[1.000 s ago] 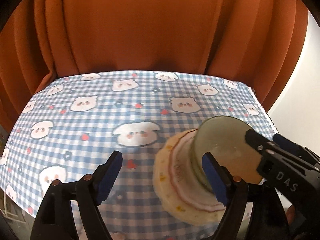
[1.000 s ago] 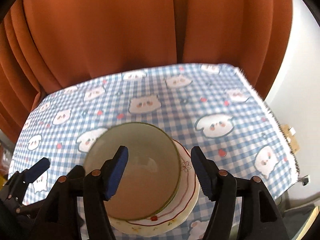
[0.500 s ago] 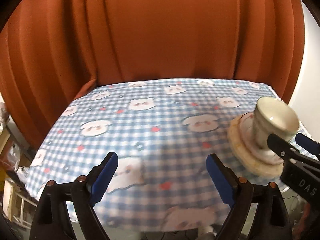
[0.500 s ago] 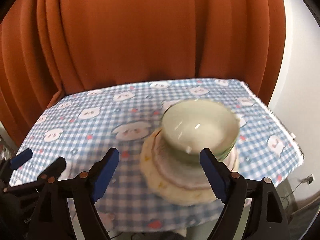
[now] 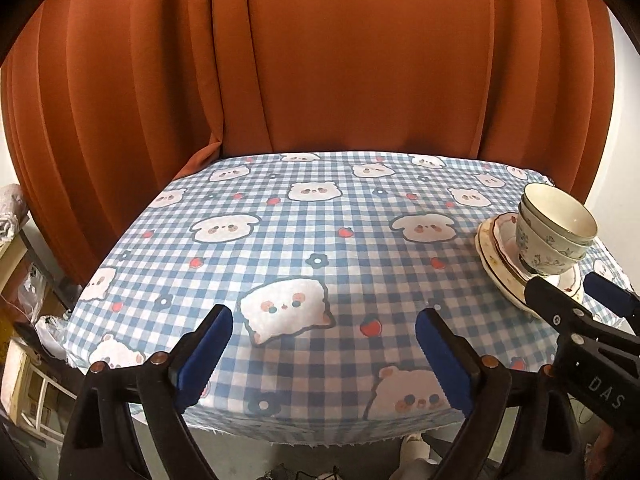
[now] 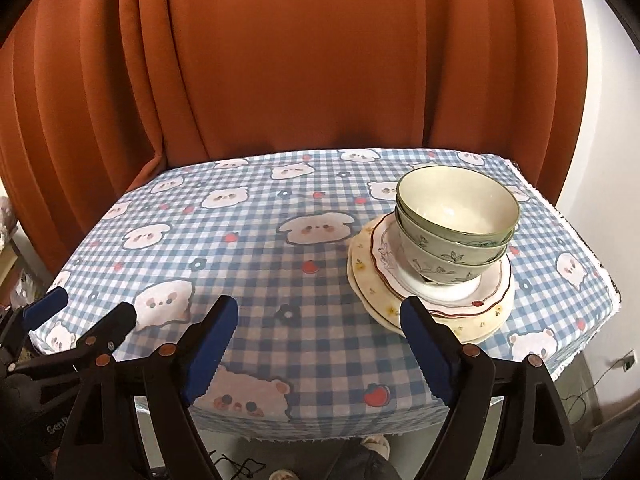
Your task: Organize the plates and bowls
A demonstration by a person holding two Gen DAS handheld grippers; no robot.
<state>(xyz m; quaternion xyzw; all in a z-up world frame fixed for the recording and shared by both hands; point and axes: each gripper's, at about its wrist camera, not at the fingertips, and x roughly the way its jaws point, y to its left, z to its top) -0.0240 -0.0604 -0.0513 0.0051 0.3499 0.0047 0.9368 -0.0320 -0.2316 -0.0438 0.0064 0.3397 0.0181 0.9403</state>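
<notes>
Two nested green-rimmed bowls point(image 6: 456, 216) stand on a stack of cream plates point(image 6: 436, 312) at the right of the table, which has a blue checked cloth point(image 6: 240, 260). My right gripper point(image 6: 319, 305) hangs open over the near edge, short of the stack, with nothing between its blue pads. My left gripper point(image 5: 324, 316) is further left, its jaws opening with only cloth beneath them. In the left wrist view the bowls point(image 5: 556, 224) and plates point(image 5: 494, 248) sit at the far right, behind the right gripper point(image 5: 564, 284). The left gripper point(image 6: 92, 302) shows at the lower left of the right wrist view.
An orange curtain point(image 5: 340, 60) hangs right behind the table. A white wall point(image 6: 600, 140) stands to the right. Cluttered shelves point(image 5: 24, 320) lie left of the table. A person's slippered feet point(image 6: 376, 446) show below the near edge.
Both grippers have drawn back from the stack toward the near edge of the table. The right gripper's jaws, earlier around the top bowl, stand wider and apart from it. The stack has stayed put.
</notes>
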